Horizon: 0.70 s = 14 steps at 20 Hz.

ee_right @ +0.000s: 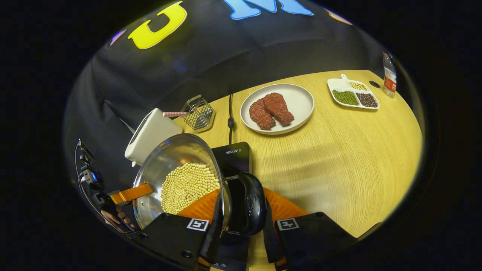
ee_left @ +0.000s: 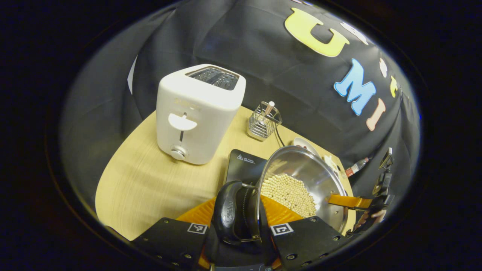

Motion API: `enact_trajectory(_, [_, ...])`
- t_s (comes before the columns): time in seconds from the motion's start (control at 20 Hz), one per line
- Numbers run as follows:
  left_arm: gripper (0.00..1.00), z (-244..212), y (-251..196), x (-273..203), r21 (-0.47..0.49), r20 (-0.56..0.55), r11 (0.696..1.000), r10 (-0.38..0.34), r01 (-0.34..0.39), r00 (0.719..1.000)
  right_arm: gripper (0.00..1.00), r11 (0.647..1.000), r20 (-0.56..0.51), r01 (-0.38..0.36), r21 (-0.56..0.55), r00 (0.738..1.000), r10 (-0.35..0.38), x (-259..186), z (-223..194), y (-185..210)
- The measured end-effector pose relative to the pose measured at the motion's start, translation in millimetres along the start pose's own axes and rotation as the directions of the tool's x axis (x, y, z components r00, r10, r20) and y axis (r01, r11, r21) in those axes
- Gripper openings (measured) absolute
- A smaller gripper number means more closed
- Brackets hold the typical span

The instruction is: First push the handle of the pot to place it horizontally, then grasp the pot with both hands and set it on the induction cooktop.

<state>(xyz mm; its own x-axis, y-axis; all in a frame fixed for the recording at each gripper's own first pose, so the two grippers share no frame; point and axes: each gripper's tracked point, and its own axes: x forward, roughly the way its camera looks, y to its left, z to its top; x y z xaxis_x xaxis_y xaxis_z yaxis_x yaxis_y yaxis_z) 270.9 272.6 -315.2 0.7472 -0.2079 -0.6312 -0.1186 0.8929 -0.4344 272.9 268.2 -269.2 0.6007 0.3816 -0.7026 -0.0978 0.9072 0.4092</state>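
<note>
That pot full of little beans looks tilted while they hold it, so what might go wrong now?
The pot looks tilted and is heaped with loose beans, so they might spill or shift its weight. The left gripper and right gripper each hold only a small side handle, so one slipping would likely tip it. The cooktop sits close to the toaster, so the pot might knock it on the way down.

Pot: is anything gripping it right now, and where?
Yes. The pot is held at both sides: the left gripper clamps one black side handle, the right gripper the opposite handle.
</note>
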Motion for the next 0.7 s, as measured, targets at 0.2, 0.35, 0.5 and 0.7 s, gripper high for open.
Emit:
enact_trajectory(0.2, [0.51,-1.0,1.8,3.4,0.004,-0.010,1.000,0.002,-0.002,1.000,0.53,1.000,0.001,0.001,-0.003,1.000,-0.001,0.7,-1.0,-1.4])
enact_trajectory(0.35, [0.46,-0.6,3.0,5.2,-0.002,-0.024,1.000,0.012,-0.013,1.000,0.56,1.000,-0.015,-0.001,0.009,1.000,0.001,0.2,-2.1,-2.2])
enact_trajectory(0.5, [0.46,1.3,5.1,6.3,-0.013,-0.028,0.999,0.034,-0.035,0.999,0.53,1.000,-0.010,0.000,0.015,1.000,0.000,-3.3,-0.4,-0.7])
enact_trajectory(0.7, [0.55,0.4,7.4,6.8,0.008,-0.040,0.997,0.082,-0.082,0.996,0.81,1.000,-0.017,-0.016,0.003,1.000,0.016,-14.5,-1.2,-1.8])
